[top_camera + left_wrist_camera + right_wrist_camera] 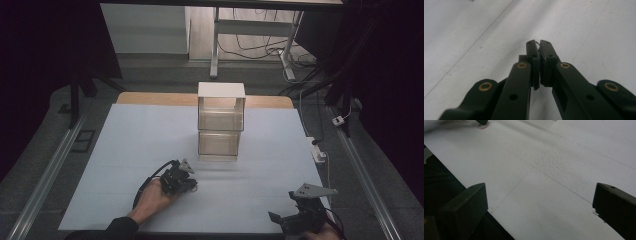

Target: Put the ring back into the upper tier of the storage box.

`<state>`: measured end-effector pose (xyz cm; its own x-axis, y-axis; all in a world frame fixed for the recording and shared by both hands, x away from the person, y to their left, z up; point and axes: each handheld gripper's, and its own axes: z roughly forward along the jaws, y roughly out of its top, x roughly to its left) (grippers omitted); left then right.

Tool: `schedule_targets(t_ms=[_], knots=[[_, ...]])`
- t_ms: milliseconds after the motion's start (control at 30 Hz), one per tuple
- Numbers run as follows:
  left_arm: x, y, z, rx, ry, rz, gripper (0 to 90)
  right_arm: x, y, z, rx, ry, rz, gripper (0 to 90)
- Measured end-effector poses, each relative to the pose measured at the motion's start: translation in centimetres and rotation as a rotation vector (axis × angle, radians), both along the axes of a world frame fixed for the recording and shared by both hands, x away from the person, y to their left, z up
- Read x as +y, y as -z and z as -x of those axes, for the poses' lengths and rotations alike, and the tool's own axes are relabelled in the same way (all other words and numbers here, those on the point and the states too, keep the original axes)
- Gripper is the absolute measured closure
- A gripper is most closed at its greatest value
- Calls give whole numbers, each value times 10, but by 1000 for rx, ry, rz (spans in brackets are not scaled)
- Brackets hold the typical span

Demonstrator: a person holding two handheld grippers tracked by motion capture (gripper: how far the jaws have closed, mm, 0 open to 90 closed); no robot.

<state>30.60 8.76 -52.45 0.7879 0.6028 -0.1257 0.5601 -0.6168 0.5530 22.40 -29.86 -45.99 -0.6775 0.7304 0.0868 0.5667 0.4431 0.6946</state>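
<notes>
A clear two-tier box (220, 122) is seen standing untouched toward the table's (125, 150) far edge, while the left gripper (181, 179), pressed together, and the right gripper (300, 212), spread wide, are held near the front edge, so no handling is judged begun.

Lab: floor cables (260, 50), rails (45, 185)

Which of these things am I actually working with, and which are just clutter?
Likely in play: clear two-tier drawer box with white top; left gripper, shut; right gripper, open; white table sheet.
Lying about: white power strip; floor cables.
</notes>
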Motion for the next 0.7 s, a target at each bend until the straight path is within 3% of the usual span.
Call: schedule_targets(t_ms=[133, 233, 700], knots=[[4, -1, -4, 39, -3, 22, 873, 0, 0, 0, 0, 0, 1, 0], [6, -3, -5, 41, -4, 36, 873, 0, 0, 0, 0, 0, 0, 0], [16, -30, -2, -9, -14, 125, 873, 0, 0, 0, 5, 0, 2, 0]])
